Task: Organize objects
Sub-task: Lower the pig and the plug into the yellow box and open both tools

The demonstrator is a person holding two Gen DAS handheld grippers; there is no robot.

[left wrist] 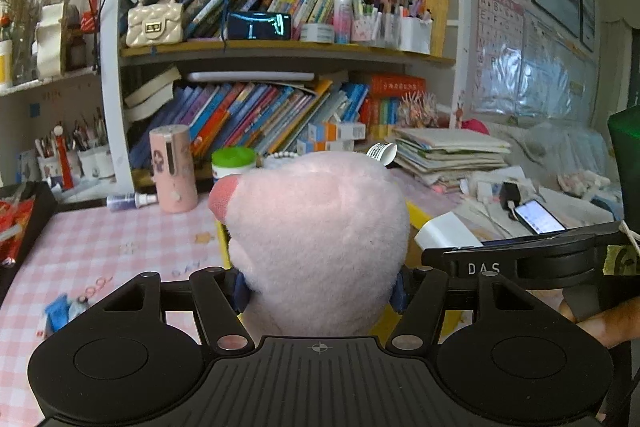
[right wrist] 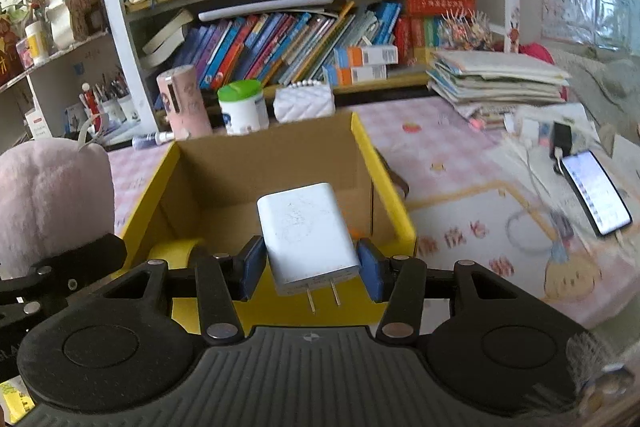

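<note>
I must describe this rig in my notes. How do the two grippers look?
Both are matte black. The left gripper and right gripper each have a ribbed body, two round discs, silver rivets on the linkage bars and blue pads. White letters "DAS" mark the right one's side.

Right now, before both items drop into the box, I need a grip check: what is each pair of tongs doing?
Left tongs: closed on the pink plush toy.
Right tongs: closed on the white charger.
</note>
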